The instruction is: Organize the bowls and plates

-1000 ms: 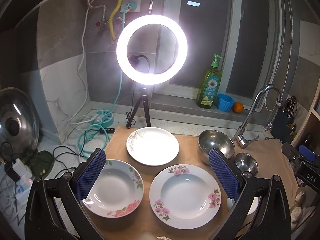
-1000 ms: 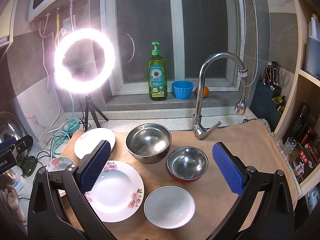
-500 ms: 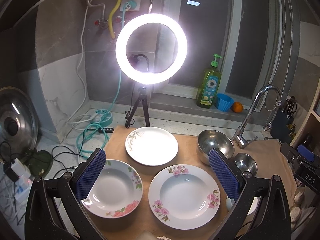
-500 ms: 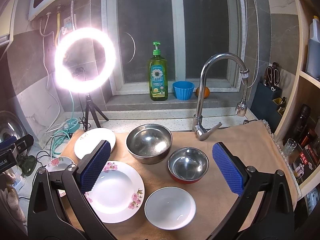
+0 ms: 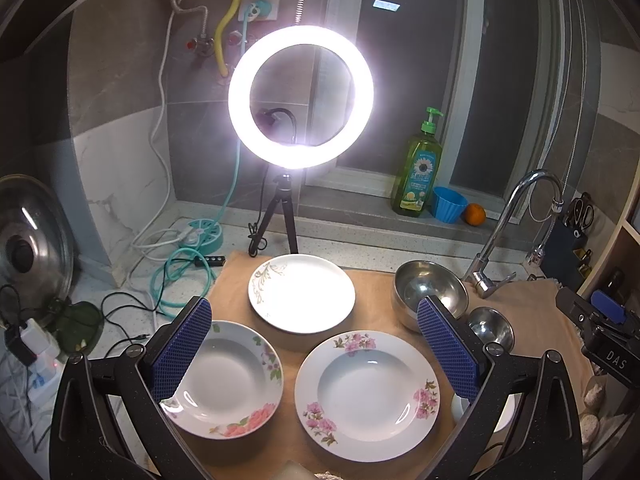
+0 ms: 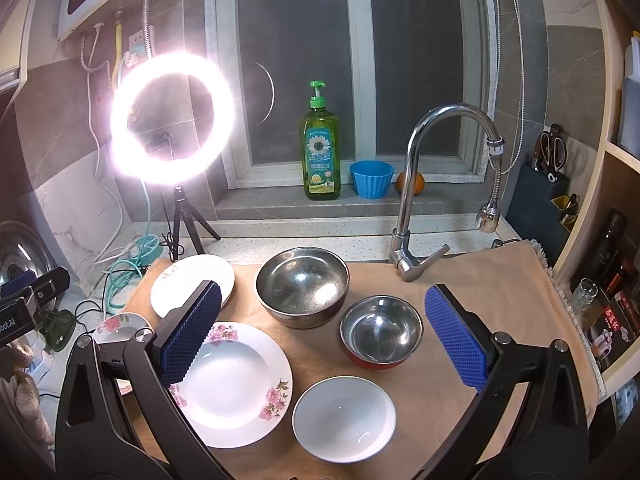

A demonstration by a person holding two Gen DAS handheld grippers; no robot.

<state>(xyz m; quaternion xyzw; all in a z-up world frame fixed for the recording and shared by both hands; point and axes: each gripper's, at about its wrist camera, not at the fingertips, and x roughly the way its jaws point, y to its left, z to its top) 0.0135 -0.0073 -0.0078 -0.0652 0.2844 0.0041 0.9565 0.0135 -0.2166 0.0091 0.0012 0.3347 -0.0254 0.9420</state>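
On a tan cloth (image 5: 376, 300) lie two pink-flowered deep plates, one at the left (image 5: 224, 380) and one in the middle (image 5: 366, 394) (image 6: 236, 384), with a flat white plate (image 5: 302, 292) (image 6: 180, 284) behind them. A large steel bowl (image 6: 302, 286) (image 5: 430, 290), a small steel bowl with a red base (image 6: 382, 330) (image 5: 490, 326) and a small white dish (image 6: 344, 418) stand to the right. My left gripper (image 5: 316, 354) hovers open above the two flowered plates. Over the middle plate and small bowl my right gripper (image 6: 324, 336) hangs open, holding nothing.
A lit ring light on a tripod (image 5: 300, 96) (image 6: 172, 116) stands at the back left beside cables (image 5: 176, 268). A tap (image 6: 416, 192) (image 5: 508, 232) rises behind the cloth. Soap bottle (image 6: 320, 148), blue cup (image 6: 371, 179) and an orange sit on the sill. Shelves (image 6: 616, 240) close the right side.
Both views have shifted only slightly; the left gripper drifted a little. Dishes stay where they were and both grippers remain open.
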